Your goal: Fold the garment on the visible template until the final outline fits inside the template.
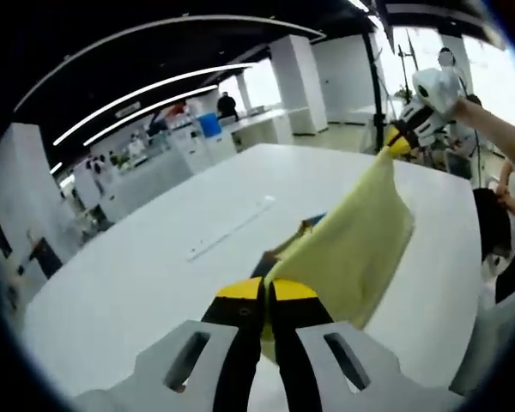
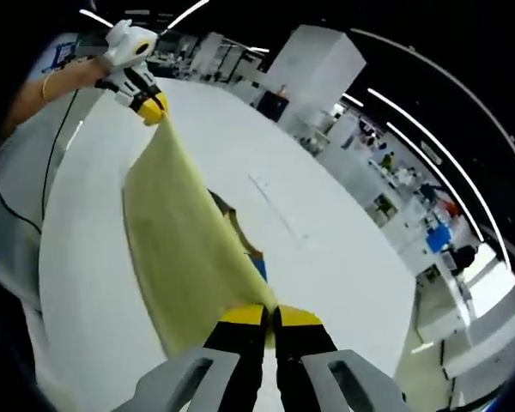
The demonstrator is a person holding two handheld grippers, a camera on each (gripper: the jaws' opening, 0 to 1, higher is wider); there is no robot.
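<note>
Item: yellow garment (image 1: 352, 240), stretched in air above white surface (image 1: 154, 266) between left gripper (image 1: 264, 296) and right gripper (image 2: 270, 319), fingers of both clamped on its corners; risk: a slipped corner drops it off-template.

Left tongs (image 1: 266, 296): black jaws, yellow tips, white housing; right tongs (image 2: 270, 319) alike; bare forearm.
</note>
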